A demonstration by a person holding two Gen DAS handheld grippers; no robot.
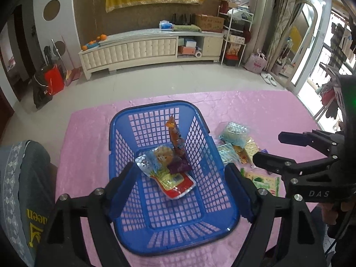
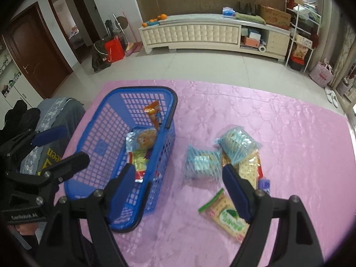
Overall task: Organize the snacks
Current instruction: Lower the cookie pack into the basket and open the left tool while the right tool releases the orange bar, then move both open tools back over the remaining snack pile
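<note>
A blue plastic basket [image 1: 155, 108] [image 2: 142, 89] stands on the pink mat [image 1: 89, 155]. It holds a red and yellow packet [image 1: 175, 183], a round biscuit packet [image 1: 161, 155], a purple packet [image 1: 180, 166] and an upright orange stick packet [image 1: 175, 136]. My left gripper [image 1: 181, 169] [image 2: 71, 143] hangs open above the basket with nothing between its fingers. Right of the basket lie two light blue packets [image 2: 238, 144] [image 2: 200, 162], a cracker packet [image 2: 248, 170], a green-labelled cracker packet [image 2: 227, 215] and a small purple packet [image 2: 264, 184]. My right gripper [image 2: 179, 171] [image 1: 270, 148] is open and empty above them.
A grey cloth with yellow letters [image 1: 24, 189] lies at the mat's left edge, close to the basket. Beyond the mat's far edge is tiled floor [image 2: 200, 66], then a long white cabinet [image 2: 200, 33]. The mat's right half [image 2: 300, 133] carries no objects.
</note>
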